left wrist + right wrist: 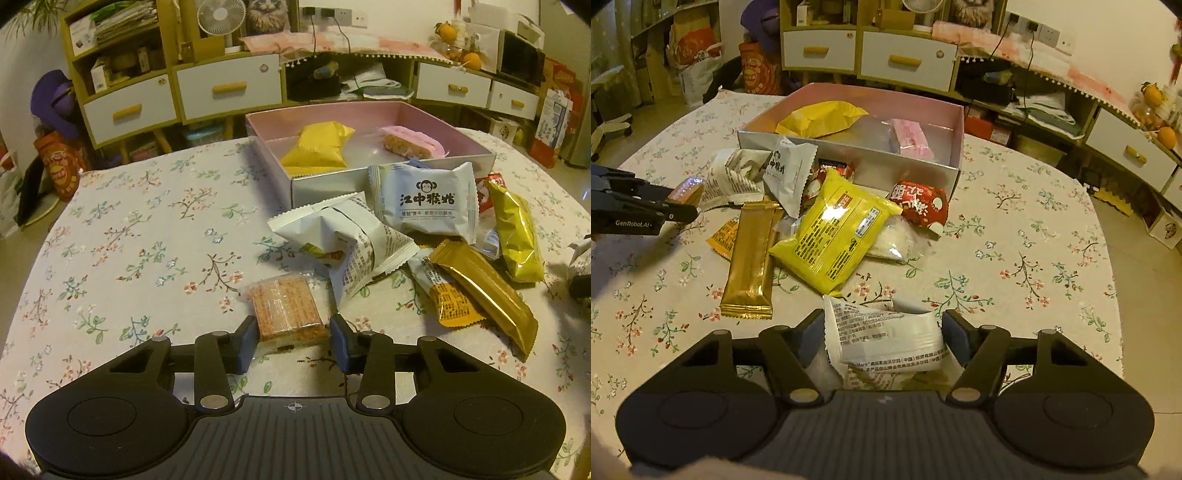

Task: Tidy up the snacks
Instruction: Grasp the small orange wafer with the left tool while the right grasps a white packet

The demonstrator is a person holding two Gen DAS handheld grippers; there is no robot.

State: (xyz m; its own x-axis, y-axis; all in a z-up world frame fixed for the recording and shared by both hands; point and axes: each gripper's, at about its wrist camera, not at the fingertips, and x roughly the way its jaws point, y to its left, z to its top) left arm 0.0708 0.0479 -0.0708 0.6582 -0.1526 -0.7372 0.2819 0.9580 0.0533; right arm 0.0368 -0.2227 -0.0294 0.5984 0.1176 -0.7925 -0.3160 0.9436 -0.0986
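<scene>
Only a yellow packet [321, 149] and a pink packet [415, 142] lie in the pink box [391, 173], while the left gripper [293, 341] clamps a clear-wrapped cracker [286, 308], the right gripper [882, 341] clamps a white packet [886, 339], and most snacks litter the worktop [147, 240].

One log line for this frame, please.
left gripper: shut on cracker pack | right gripper: shut on white packet | box: two snacks inside

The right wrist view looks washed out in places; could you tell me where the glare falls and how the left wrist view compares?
Right wrist view: glare burns out the print on the yellow packet; left wrist view: dim, warm cast, fisheye bending the table edge.
</scene>
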